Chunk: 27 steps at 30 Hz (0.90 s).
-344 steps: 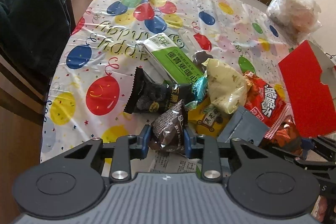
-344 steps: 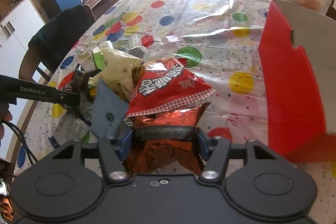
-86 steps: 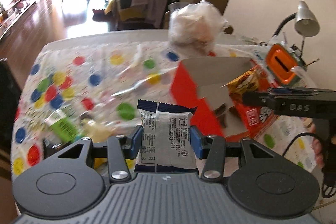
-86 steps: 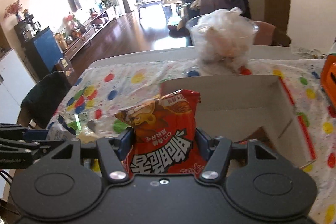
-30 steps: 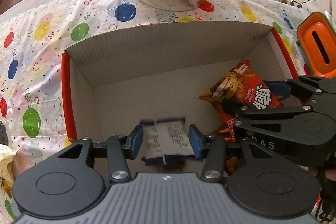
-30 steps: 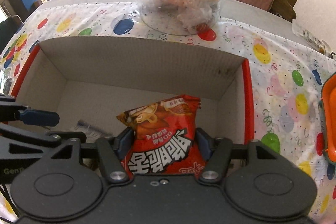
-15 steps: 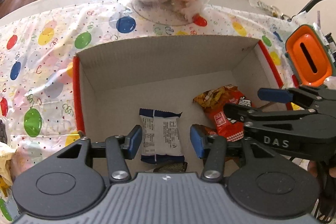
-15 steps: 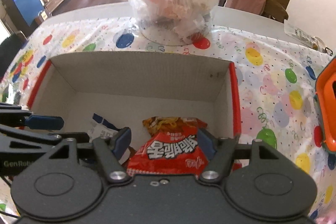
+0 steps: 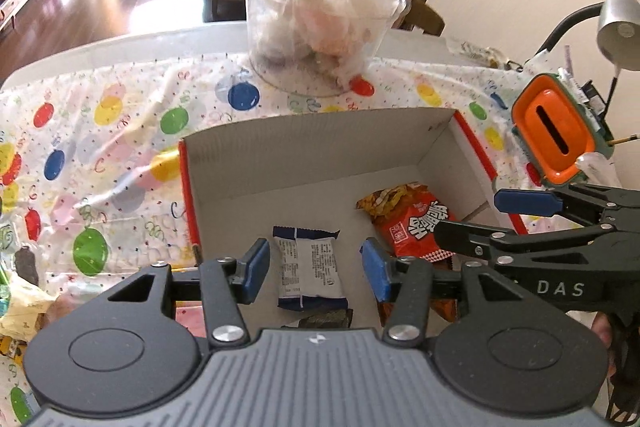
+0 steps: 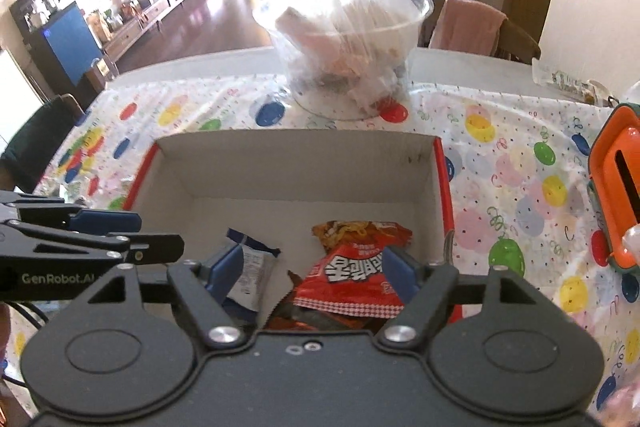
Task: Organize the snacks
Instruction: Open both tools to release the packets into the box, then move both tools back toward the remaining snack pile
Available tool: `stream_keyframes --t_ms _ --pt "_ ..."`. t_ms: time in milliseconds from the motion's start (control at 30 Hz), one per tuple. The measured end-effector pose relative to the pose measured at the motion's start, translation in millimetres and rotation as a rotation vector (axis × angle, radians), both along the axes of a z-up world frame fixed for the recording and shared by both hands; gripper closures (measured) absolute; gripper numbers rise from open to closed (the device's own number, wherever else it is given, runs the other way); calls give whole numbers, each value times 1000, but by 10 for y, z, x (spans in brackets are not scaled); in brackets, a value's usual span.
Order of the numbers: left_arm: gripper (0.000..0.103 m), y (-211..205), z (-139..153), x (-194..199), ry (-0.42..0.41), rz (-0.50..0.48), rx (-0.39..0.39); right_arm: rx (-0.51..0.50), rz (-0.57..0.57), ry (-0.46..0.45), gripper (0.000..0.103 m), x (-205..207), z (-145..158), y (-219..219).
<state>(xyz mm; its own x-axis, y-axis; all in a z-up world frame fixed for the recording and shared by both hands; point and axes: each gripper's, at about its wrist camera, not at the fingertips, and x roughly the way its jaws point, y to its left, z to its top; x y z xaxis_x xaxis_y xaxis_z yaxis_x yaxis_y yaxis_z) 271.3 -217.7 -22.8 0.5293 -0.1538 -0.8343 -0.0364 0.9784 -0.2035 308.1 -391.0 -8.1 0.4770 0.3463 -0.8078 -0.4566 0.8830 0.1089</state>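
Note:
A red-sided cardboard box stands open on the balloon tablecloth. On its floor lie a white and blue snack packet and a red chip bag. My left gripper hangs above the white packet, its jaws opening, pads clear of it. Over the red bag my right gripper also has its jaws opening, with nothing pressed between them. Each gripper shows at the edge of the other's view, the right gripper at the right and the left gripper at the left.
A clear plastic bowl of wrapped things stands behind the box. An orange container and a desk lamp are at the right. More snacks lie at the left edge of the table.
Both grippers let go of their packets, which now lie on the box floor. Both have risen and pulled back, jaws wider apart.

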Motion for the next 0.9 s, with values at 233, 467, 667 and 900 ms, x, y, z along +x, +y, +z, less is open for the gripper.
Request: stream_keyframes --t_ms 233,467,667,900 --pt "48 100 181 -305 -82 -9 30 56 28 -52 20 -279 164 56" --pt "37 263 356 -685 -171 -19 55 107 57 -113 10 -602 295 168" --pt "29 498 421 -992 -210 -9 57 156 76 -134 6 -860 379 304" --pt "22 807 468 -1299 -252 -7 70 171 121 -167 0 -1163 408 610"
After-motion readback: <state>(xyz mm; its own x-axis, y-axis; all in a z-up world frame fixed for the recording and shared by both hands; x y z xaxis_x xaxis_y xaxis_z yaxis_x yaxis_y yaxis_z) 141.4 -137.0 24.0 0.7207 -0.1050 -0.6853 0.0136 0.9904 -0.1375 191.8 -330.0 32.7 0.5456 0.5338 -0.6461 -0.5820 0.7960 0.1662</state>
